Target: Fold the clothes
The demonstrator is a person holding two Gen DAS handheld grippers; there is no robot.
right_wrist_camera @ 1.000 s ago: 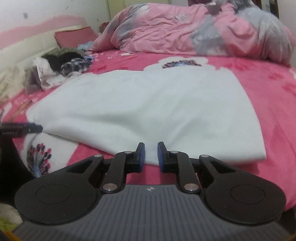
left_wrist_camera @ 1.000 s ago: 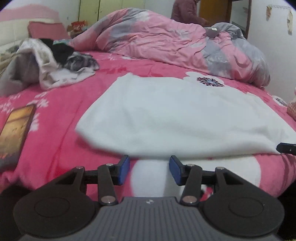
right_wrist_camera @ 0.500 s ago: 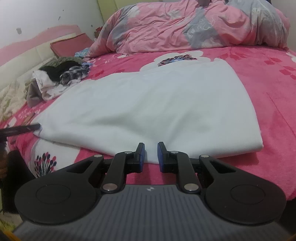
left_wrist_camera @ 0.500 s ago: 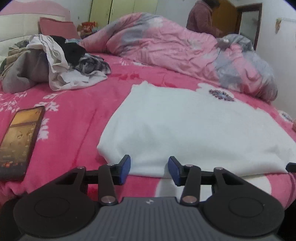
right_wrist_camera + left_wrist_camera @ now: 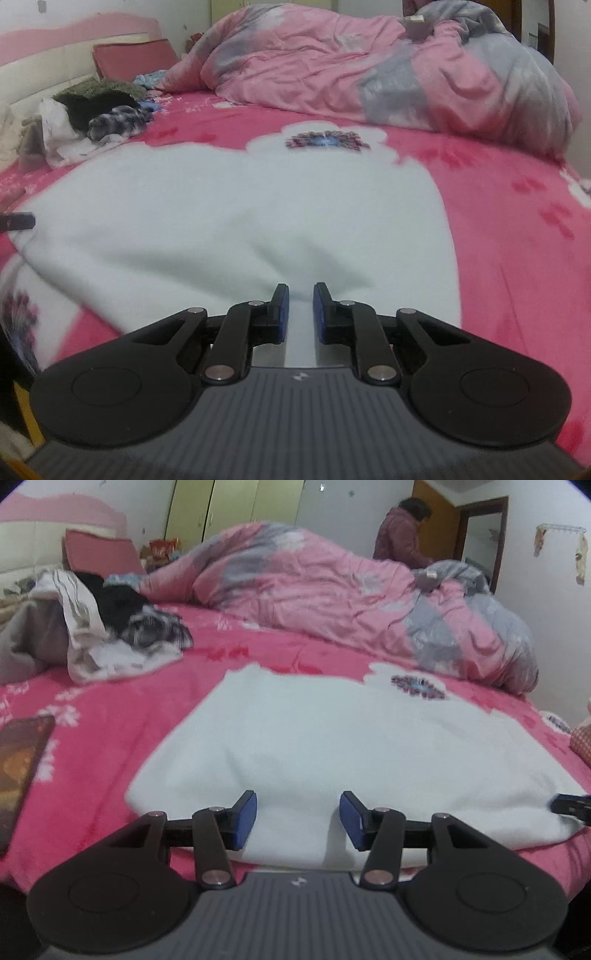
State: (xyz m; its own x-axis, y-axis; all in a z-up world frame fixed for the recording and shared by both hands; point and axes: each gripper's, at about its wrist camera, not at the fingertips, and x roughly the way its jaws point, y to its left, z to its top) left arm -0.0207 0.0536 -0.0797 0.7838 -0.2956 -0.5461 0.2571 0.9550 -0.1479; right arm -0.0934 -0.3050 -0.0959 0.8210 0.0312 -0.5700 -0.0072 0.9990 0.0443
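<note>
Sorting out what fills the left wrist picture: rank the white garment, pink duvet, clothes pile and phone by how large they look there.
1. White garment, though nearness to the camera inflates it.
2. Pink duvet, close behind in the frame.
3. Clothes pile.
4. Phone, partly cut off at the edge.

phone cut off at left edge, clothes pile blurred

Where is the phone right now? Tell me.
The phone lies at the far left edge of the left wrist view, flat on the pink bedspread, left of the white garment and nearer than the clothes pile.
</note>
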